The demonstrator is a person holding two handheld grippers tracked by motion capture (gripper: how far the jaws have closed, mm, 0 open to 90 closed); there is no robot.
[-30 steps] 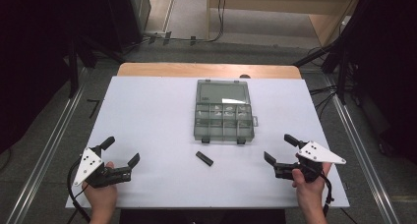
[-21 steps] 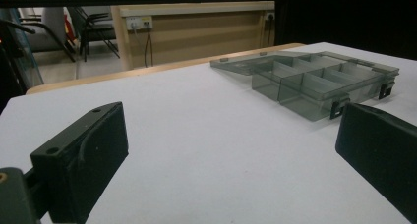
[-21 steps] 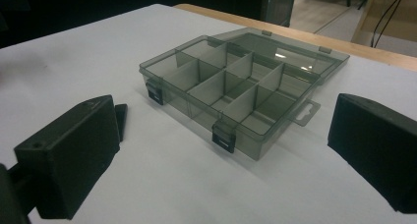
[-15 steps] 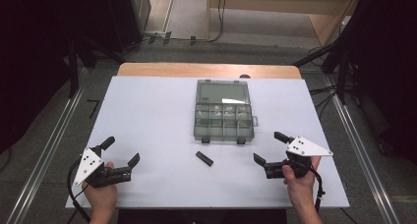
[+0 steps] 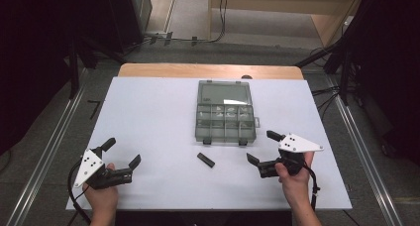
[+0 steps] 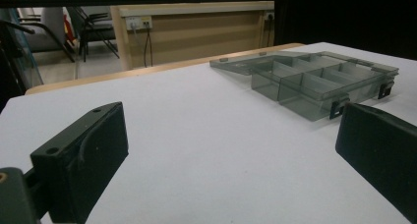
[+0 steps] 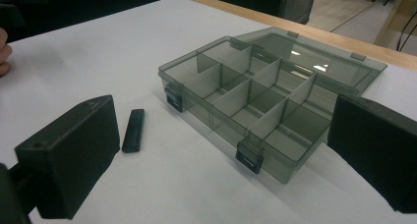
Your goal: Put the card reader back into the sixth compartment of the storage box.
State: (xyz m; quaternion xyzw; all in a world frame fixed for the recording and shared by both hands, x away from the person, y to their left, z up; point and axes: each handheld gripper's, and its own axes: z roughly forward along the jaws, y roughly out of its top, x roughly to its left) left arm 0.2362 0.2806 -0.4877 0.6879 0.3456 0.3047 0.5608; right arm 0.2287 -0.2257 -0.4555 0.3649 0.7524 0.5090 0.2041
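Observation:
A smoky clear compartment box lies open at the table's middle, its lid folded flat toward the far side. Some compartments hold small pieces. A small black bar lies on the table just in front of the box. My right gripper is open at the front right, near the box's front right corner, with nothing between its jaws. The right gripper view shows the box and the bar beyond my open right gripper. My left gripper is open and empty at the front left, with the box far off.
The white table has a wooden strip along its far edge. Metal rails run along both sides on the floor, and cables lie beyond the far edge. Wide bare tabletop lies between the left gripper and the box.
My right gripper has moved left and slightly forward, closer to the box's front right corner and the black bar. The left gripper has stayed put.

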